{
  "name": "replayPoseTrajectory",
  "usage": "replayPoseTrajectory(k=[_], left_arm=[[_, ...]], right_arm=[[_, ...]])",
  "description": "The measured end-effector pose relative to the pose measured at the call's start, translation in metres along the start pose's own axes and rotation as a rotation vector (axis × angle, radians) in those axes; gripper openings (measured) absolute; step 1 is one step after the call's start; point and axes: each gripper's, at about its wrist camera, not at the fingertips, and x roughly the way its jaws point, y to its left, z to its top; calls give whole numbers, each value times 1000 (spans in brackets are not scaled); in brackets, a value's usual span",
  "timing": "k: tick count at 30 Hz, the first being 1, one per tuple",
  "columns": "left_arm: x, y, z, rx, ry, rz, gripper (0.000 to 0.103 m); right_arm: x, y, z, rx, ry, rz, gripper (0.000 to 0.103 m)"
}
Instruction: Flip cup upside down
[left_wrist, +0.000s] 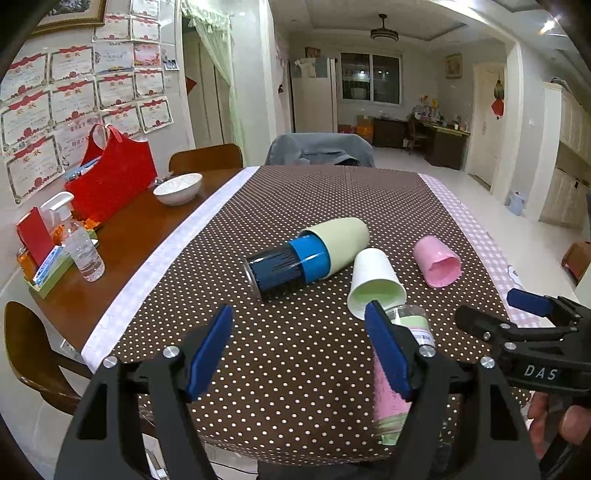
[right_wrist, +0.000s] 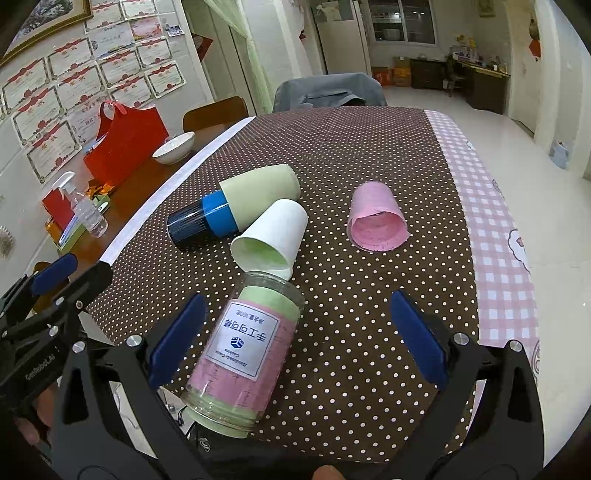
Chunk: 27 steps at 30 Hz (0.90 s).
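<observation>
Several cups lie on their sides on the brown dotted tablecloth (left_wrist: 295, 206). A white cup (left_wrist: 373, 280) (right_wrist: 273, 236) with a green inside opens toward me. A pink cup (left_wrist: 437, 262) (right_wrist: 376, 221) lies to its right. A pale green cup (left_wrist: 338, 243) (right_wrist: 258, 195) is nested over a blue and black one (left_wrist: 284, 266) (right_wrist: 199, 221). A clear jar (right_wrist: 240, 354) (left_wrist: 399, 362) with a pink and green label lies nearest. My left gripper (left_wrist: 299, 354) is open and empty above the cloth. My right gripper (right_wrist: 299, 339) is open, its fingers either side of the jar, not touching.
On the bare wooden table at the left stand a white bowl (left_wrist: 179, 188), a red bag (left_wrist: 110, 177), a spray bottle (left_wrist: 79, 243) and a small tray of packets (left_wrist: 44, 266). Wooden chairs (left_wrist: 207, 157) stand at the far side and the left edge.
</observation>
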Motion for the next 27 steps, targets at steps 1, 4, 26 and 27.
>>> replayPoseTrajectory(k=[1, 4, 26, 27], left_arm=[[-1, 1, 0, 0, -9, 8, 73], [-5, 4, 1, 2, -30, 28, 73], [4, 39, -1, -34, -34, 98, 73], [5, 38, -1, -32, -28, 94, 73]], right_arm=[[0, 0, 0, -1, 2, 1, 98], [1, 1, 0, 1, 12, 9, 98], [73, 5, -8, 145, 306, 138, 98], [75, 5, -8, 148, 314, 137, 98]])
